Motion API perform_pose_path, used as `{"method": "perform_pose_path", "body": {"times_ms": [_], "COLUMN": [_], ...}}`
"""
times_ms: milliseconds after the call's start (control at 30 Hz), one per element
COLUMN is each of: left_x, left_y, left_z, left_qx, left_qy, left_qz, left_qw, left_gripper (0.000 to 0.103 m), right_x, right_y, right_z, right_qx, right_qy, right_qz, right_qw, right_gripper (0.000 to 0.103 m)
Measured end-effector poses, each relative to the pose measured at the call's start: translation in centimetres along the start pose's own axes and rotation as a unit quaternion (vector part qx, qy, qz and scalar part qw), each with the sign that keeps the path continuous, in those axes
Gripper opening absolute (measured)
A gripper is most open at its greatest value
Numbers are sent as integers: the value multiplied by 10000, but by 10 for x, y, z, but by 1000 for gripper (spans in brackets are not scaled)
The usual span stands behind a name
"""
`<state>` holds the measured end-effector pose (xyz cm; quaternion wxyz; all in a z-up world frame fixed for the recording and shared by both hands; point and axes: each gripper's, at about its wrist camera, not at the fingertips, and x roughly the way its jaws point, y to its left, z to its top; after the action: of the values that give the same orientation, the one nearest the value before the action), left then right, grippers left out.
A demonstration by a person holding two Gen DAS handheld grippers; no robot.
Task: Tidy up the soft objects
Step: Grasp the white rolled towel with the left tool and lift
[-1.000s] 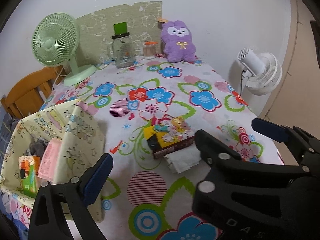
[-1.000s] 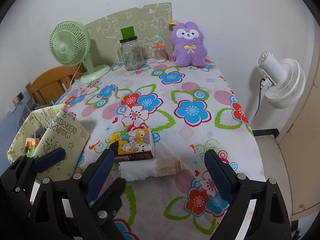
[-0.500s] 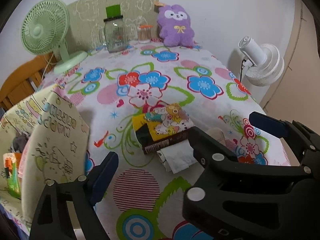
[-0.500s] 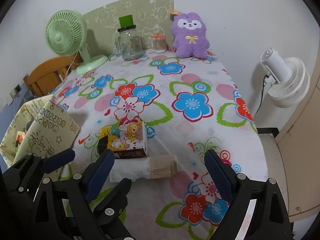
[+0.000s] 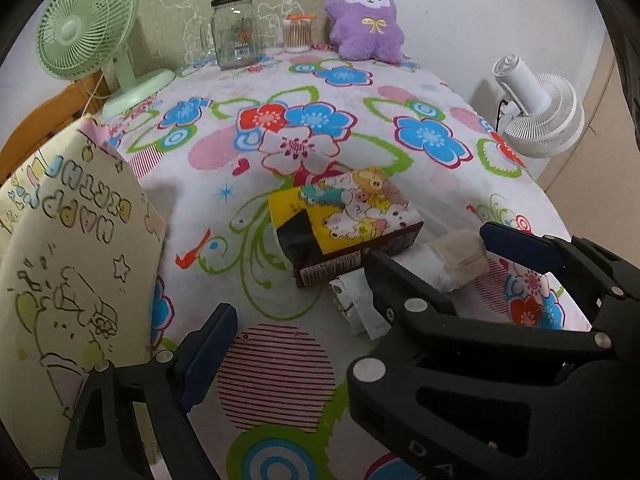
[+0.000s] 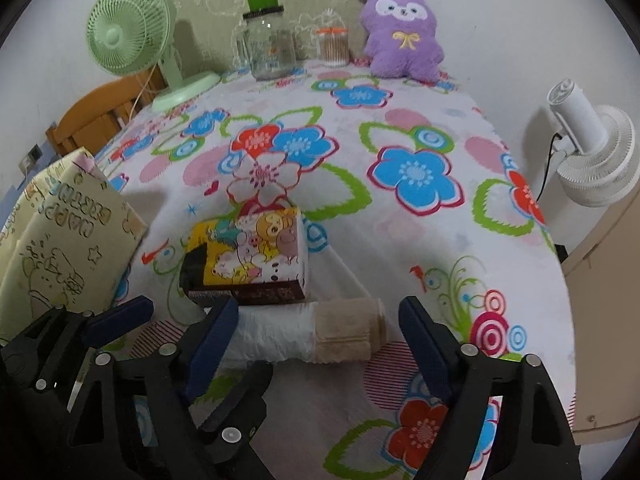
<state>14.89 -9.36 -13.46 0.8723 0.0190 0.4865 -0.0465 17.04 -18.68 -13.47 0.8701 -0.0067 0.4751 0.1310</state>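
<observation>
my right claw (image 6: 320, 328) spread around the white roll (image 6: 276, 336) on the flowery surface (image 6: 420, 216), jaws just narrowing, left claw (image 6: 178, 318) spread beside it, cartoon tissue pack (image 6: 248, 256) touching behind, gift bag (image 6: 60, 240) left, purple plush (image 6: 402, 36) far back

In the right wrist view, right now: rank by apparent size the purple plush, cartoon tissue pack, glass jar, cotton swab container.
1. cartoon tissue pack, though nearness to the camera inflates it
2. purple plush
3. glass jar
4. cotton swab container

The last three stand together at the far edge, so that order is fair.
</observation>
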Motion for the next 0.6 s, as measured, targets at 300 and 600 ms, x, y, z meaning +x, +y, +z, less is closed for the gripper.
{"method": "perform_pose_path", "body": {"times_ms": [300,600], "left_x": [0,-4], "left_y": [1,-5], "left_z": [-1,-3], "left_qx": [34,172], "left_qy": [-29,-74], "left_qz": [29,84], "left_qw": [10000,9998], "left_gripper": [90,90], "right_x": [4,-1], "right_y": [1,-5], "right_z": [0,-5], "right_qx": [-31,-2], "right_qy": [84,63], "right_qz": [33,-30], "right_qw": [10000,10000], "right_gripper": [70,46]}}
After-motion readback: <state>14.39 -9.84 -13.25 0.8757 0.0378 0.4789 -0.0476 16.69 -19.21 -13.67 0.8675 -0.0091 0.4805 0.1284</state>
